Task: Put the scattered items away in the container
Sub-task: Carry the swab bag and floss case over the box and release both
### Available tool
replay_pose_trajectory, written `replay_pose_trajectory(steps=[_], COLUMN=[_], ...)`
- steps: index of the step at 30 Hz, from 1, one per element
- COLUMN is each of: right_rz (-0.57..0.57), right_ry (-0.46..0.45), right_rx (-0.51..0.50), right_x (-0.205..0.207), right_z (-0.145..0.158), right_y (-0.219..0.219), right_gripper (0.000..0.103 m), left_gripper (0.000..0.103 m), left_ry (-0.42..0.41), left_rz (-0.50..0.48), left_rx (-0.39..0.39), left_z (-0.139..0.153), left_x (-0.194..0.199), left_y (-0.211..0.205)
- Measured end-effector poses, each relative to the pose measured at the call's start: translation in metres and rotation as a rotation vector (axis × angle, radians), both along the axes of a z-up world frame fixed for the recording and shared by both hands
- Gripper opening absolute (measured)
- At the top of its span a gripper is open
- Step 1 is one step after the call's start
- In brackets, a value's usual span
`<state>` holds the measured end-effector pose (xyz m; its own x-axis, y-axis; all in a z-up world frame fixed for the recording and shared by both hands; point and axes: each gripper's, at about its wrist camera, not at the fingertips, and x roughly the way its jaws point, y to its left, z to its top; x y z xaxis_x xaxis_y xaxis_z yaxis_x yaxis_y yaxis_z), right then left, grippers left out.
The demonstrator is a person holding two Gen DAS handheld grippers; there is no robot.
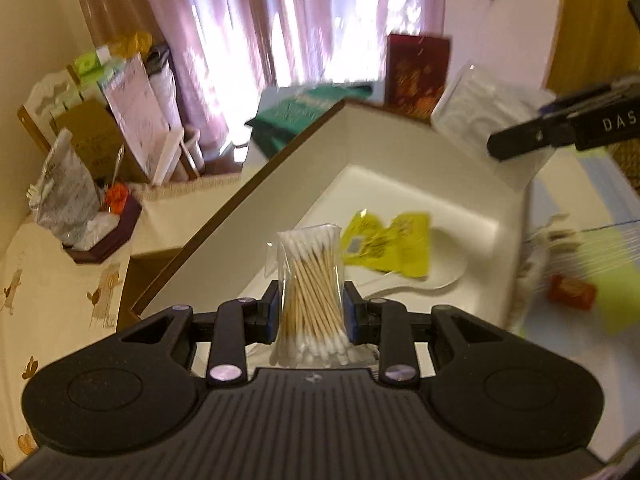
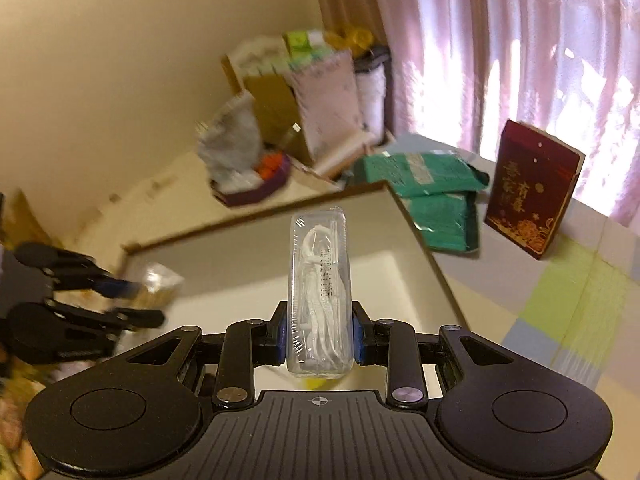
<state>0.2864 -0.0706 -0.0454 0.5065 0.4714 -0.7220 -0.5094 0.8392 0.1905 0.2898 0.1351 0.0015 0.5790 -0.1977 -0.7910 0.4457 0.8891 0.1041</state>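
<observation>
Left hand-held gripper clamping one cotton-swab pack, right hand-held gripper clamping one clear packet, two yellow sachets in box

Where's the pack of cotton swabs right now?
In the left wrist view, the pack of cotton swabs stands upright, clamped in the left gripper, over the white container, left of the yellow packets.

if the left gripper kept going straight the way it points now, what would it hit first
Probably the yellow packets lying in the white box; the left gripper holds the cotton swab pack aimed down at them, though depth is unclear.
</observation>
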Motion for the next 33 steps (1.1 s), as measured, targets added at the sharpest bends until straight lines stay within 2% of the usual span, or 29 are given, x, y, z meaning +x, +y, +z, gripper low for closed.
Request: replay_pose_trajectory(steps=[5, 12, 19, 28, 31, 33], right_rz=[-0.035, -0.06, -0.062, -0.036, -0.008, 0.011], right_ry=[0.059, 0.1, 0.105, 0.1, 0.1, 0.105], right_rx=[-0.086, -0.172, -0.26, -0.361, -0.366, -0.356], right_x=[0.024, 0.035, 0.032, 0.035, 0.036, 0.036], right_z=[-0.033, -0.055, -0.068, -0.082, -0.081, -0.079], right_y=[0.003, 0.002, 0.006, 0.015, 0.015, 0.015], right_gripper=[0.033, 0.033, 0.033, 0.033, 0.033, 0.034], left_gripper=[0.026, 0.027, 0.032, 0.038, 0.045, 0.06], left_ry=[0.099, 0.198, 0.228, 0.222, 0.216, 0.209], left_rz=[0.005, -0.002, 0.013, 0.032, 0.037, 0.049], left_rx=[0.05, 0.127, 0.142, 0.106, 0.098, 0.092], left_z=[-0.032, -0.065, -0.08, -0.078, -0.075, -0.072], left_x=[0.035, 0.064, 0.072, 0.07, 0.067, 0.065], left_y=[0.01, 0.011, 0.015, 0.02, 0.021, 0.022])
